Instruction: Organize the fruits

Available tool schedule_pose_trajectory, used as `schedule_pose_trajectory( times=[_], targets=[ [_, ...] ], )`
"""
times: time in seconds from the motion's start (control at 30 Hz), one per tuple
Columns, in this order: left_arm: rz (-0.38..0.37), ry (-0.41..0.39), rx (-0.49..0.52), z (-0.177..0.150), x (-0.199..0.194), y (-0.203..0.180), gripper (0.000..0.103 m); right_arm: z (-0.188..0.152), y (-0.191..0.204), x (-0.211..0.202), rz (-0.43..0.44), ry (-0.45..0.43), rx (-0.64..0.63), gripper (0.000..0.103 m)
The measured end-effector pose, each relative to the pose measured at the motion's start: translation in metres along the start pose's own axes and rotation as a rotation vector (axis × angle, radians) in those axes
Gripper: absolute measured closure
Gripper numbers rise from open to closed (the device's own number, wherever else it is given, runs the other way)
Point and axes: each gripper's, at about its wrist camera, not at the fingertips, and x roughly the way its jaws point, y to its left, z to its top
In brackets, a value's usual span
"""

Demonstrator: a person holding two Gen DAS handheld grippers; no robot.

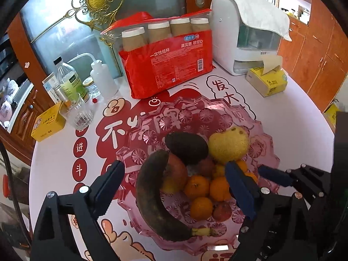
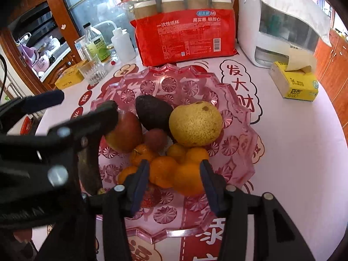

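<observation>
A pink glass bowl (image 1: 267, 150) (image 2: 237, 117) holds the fruit. A blackened banana (image 1: 150, 195) lies along its near left side, between the wide-open fingers of my left gripper (image 1: 174, 165), which do not touch it. Behind it sit a red apple (image 1: 176, 171) (image 2: 125, 130), a dark avocado (image 1: 187, 148) (image 2: 153, 113), a yellow pear (image 1: 228, 144) (image 2: 195, 124) and a lychee (image 2: 155, 140). My right gripper (image 2: 174, 163) straddles a heap of tangerines (image 2: 163, 171) (image 1: 196, 187), its pads apart from them. My left gripper (image 2: 87, 100) hangs over the bowl's left rim.
Behind the bowl stand a red pack of paper cups (image 1: 169, 65), a white appliance under a cloth (image 1: 245, 32) and a yellow tissue box (image 1: 267, 82). Bottles, a drinking glass (image 1: 76, 113) and a yellow box (image 1: 47, 124) crowd the far left. The round table's edge curves close on both sides.
</observation>
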Motion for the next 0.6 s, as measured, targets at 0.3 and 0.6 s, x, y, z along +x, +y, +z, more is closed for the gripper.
schedule_pose_trajectory(
  times=[0.3,0.6],
  targets=[
    [0.023,-0.037,-0.064,-0.007,-0.037,0.008,0.009,-0.004,0.001,-0.026,0.002,-0.033,-0.006,0.050],
    [0.039,-0.060,-0.140,-0.036,-0.080,0.015,0.004,-0.027,0.009,-0.063,0.022,-0.073,-0.023,0.050]
  ],
)
